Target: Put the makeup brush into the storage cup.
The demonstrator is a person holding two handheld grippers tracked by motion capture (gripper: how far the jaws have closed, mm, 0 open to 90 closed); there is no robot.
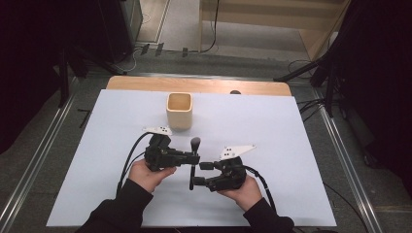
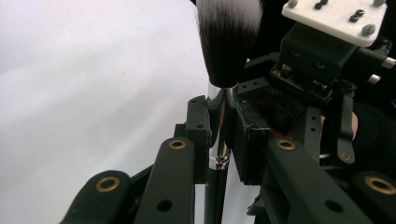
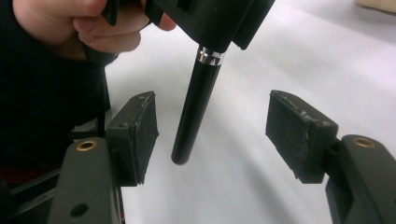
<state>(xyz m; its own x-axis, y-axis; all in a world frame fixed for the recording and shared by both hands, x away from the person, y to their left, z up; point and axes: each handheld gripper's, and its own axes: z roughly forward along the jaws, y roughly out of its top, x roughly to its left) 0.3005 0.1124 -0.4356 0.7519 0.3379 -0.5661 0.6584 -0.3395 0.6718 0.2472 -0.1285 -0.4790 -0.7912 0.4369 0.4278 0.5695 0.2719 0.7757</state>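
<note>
- The left gripper [image 1: 193,156] is clamped on a brush [image 1: 194,160] at the metal collar just below the bristles; in the left gripper view the pads press the shaft [image 2: 219,154] from both sides and the black-and-white tuft [image 2: 229,37] stands up beyond them
- The right gripper [image 1: 199,174] faces the left one, its jaws apart; in the right gripper view the brush handle [image 3: 194,112] hangs between the two pads, touching neither
- The brush stands roughly upright above the surface, tuft end away from the person, handle end between the right gripper's jaws
- A cup [image 1: 179,110], tan and square-mouthed, stands on the surface beyond both grippers, well apart from them
- The surface [image 1: 272,136] is a white sheet over a wooden top whose far edge [image 1: 194,84] shows bare
- Metal rails [image 1: 340,160] run along both sides of the surface
- Beyond the cup the floor [image 1: 184,29] is grey, with cables [image 1: 145,48] and dark stands at either side
</note>
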